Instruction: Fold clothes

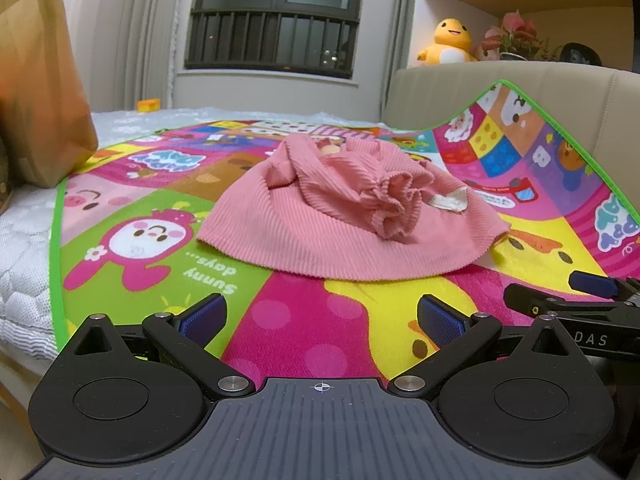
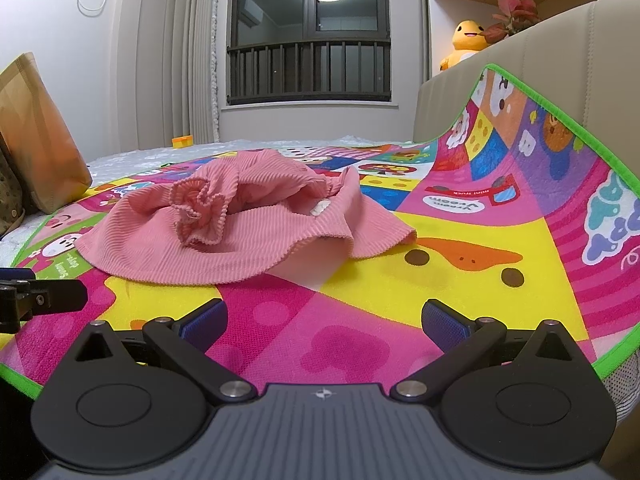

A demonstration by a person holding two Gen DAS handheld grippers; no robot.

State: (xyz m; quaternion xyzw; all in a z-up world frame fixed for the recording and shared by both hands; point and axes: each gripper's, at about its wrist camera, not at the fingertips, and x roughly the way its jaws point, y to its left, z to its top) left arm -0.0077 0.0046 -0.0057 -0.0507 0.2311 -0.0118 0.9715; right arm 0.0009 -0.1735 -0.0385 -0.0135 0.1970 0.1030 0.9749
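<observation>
- The garment (image 1: 344, 216) is a crumpled pink ribbed heap — nothing folded yet, as far as you can judge; a frilled cuff or hem (image 1: 394, 204) is bunched on top and a white label (image 1: 448, 202) shows.
- It lies on the mat (image 1: 280, 320), roughly mid-mat, back from the near edge where your claws wait. The mat covers the bed (image 1: 24, 256), and its right side curls up against the padded board (image 1: 500, 88).
- All of the work looks to be ahead of you: spread the heap flat, find the edges, then fold.
- Your left claw (image 1: 320, 316) is wide open, empty, touching no cloth — it hovers low above the near edge of the mat, short of the garment's hem.
- Your right claw (image 2: 324, 320) is likewise spread wide and holds nothing, just beside the left one at the same near edge; the garment's lifted right flap (image 2: 376, 236) is the nearest cloth to it.
</observation>
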